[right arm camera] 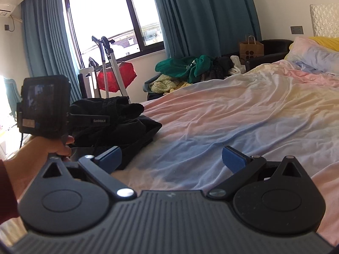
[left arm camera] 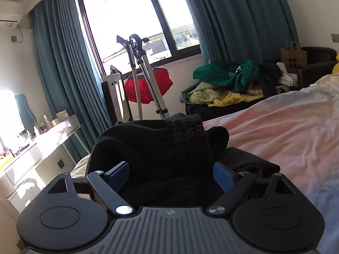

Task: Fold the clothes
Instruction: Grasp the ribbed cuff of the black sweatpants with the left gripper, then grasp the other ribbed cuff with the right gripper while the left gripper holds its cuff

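Left hand-held gripper (left arm camera: 171, 170) spread around black garment (left arm camera: 161, 146), seemingly unclamped

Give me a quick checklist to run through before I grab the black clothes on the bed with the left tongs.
1. Left tongs open: ok, blue pads wide apart.
2. Black clothes between the left pads: ok, the dark pile fills the gap.
3. Right tongs open and free: ok, only the bed sheet lies between them.
4. Black clothes lying flat: not ok, bunched in a heap.
5. Room on the bed for folding: ok, a wide bare stretch of sheet to the right.
6. Which edge of the clothes the left tongs face: cannot tell, too dark.
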`<state>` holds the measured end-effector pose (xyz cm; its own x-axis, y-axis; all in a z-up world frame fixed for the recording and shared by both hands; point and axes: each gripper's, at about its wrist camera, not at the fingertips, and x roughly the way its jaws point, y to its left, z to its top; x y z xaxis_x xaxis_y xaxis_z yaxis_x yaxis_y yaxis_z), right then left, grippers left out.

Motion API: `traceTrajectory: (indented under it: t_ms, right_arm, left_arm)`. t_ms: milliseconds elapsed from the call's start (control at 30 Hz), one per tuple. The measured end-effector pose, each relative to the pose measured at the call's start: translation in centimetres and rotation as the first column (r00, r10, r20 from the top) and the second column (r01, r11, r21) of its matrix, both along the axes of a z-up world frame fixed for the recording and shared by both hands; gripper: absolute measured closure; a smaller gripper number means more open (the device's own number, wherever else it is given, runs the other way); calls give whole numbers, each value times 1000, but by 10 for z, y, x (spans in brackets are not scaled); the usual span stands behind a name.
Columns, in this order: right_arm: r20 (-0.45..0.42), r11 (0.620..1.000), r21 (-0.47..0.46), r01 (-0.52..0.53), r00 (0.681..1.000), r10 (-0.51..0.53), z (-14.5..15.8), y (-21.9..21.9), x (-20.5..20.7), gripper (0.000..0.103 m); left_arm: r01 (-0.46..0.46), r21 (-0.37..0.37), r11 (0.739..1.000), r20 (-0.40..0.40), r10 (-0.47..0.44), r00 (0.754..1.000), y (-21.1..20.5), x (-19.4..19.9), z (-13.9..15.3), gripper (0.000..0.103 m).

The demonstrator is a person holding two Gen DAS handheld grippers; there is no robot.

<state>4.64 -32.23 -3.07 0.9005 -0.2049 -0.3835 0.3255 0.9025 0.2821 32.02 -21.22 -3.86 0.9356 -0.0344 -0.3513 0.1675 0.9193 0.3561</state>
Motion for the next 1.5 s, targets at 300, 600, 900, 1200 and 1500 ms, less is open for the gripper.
traceTrajectory:
  t_ms: [300, 600, 900, 1200, 1500]
  right_arm:
    - [-131, 995, 92, 35, 991, -23, -44, -18, 38, 0]
    - [-118, 995, 97, 31, 993, -19, -46, -18, 40, 0]
    - [-23, 999, 36, 16, 1000, -16, -22, -8, 18, 0]
    - [79, 967, 18, -254, 965, 252, 6, 34, -22, 0]
    - [-28, 912, -82, -402, 915, 401, -22, 92, -2, 1]
  left_arm:
    - [-109, 77, 991, 38, 106, 994, -51, 107, -17, 51]
    - [-165, -49, 985, 97, 169, 981, -11, 53, 34, 93]
    - [-139, -241, 961, 135, 175, 975, 109, -103, 120, 94]
    - [-201, -354, 913, 19, 222, 975, 207, -165, 87, 95]
    - [-275, -451, 849, -107, 254, 961, 304, -224, 49, 100]
